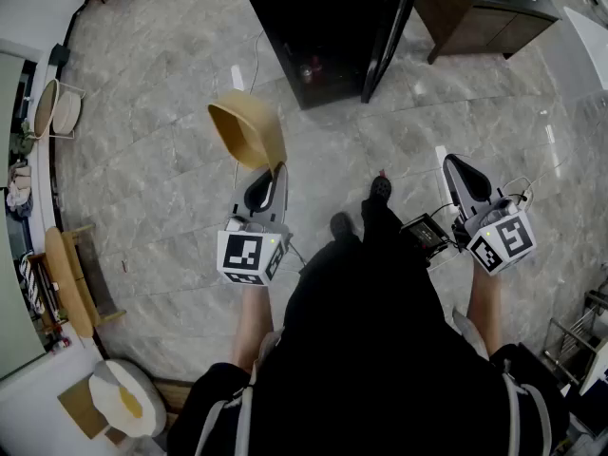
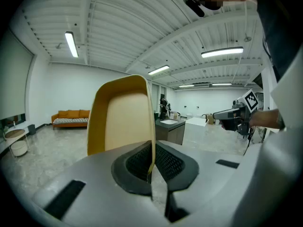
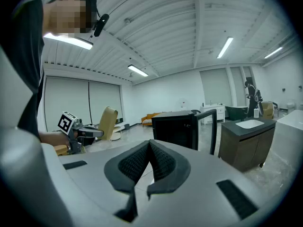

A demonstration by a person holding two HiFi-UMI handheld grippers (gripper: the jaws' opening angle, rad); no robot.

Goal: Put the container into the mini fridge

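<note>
The container (image 1: pixel 249 133) is a tan, open plastic tub, held up on its side above the floor. My left gripper (image 1: pixel 271 171) is shut on its thin side wall, which shows pinched between the pads in the left gripper view, container (image 2: pixel 123 117), left gripper (image 2: pixel 151 162). The black mini fridge (image 1: pixel 318 27) stands on the floor ahead with its door (image 1: pixel 389 31) swung open; the container is short of it and to its left. My right gripper (image 1: pixel 454 164) is shut and empty, raised at the right, pointing toward the fridge (image 3: pixel 175 129), right gripper (image 3: pixel 149 148).
A dark cabinet (image 1: pixel 480 12) with a sink stands right of the fridge. Wooden chairs (image 1: pixel 71 283) and a round stand (image 1: pixel 57 107) line the left wall. The person's shoes (image 1: pixel 380 188) are on the marble floor (image 1: pixel 171 207) between the grippers.
</note>
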